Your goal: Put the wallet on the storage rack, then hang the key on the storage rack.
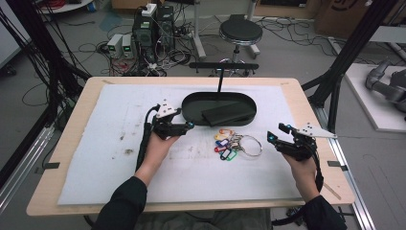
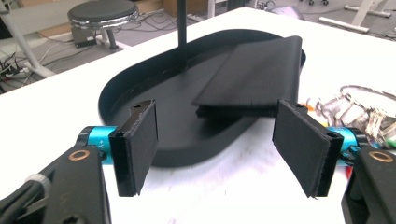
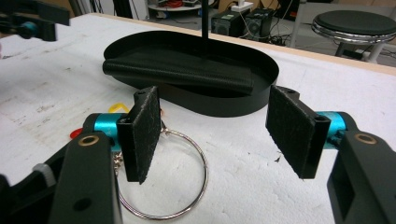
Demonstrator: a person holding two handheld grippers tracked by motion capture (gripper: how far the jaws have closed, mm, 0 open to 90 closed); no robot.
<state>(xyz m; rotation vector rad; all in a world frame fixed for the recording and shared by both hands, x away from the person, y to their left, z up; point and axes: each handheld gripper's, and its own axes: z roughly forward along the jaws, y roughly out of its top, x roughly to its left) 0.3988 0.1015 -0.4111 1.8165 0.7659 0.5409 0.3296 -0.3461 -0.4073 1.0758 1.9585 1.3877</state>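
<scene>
A black oval tray point(image 1: 191, 103) point(image 2: 121, 88) point(image 3: 261, 100) with an upright post stands at the middle back of the white mat, and a folded black wallet point(image 1: 227, 113) point(image 2: 254, 74) point(image 3: 177, 70) lies in it. In front of the tray lies a key ring with coloured tags point(image 1: 230, 143) point(image 2: 359, 112) and a large metal ring point(image 3: 163, 177). My left gripper point(image 1: 184, 125) point(image 2: 217, 149) stands open just left of the tray, nothing between its jaws. My right gripper point(image 1: 277, 133) point(image 3: 219, 135) is open to the right of the keys, its jaws over the metal ring.
The white mat point(image 1: 110, 163) covers most of the wooden table point(image 1: 76, 115). A round stool point(image 1: 240, 32) and a stack of electronics with cables point(image 1: 148, 28) stand on the floor behind the table. Black frame posts point(image 1: 352, 43) flank the sides.
</scene>
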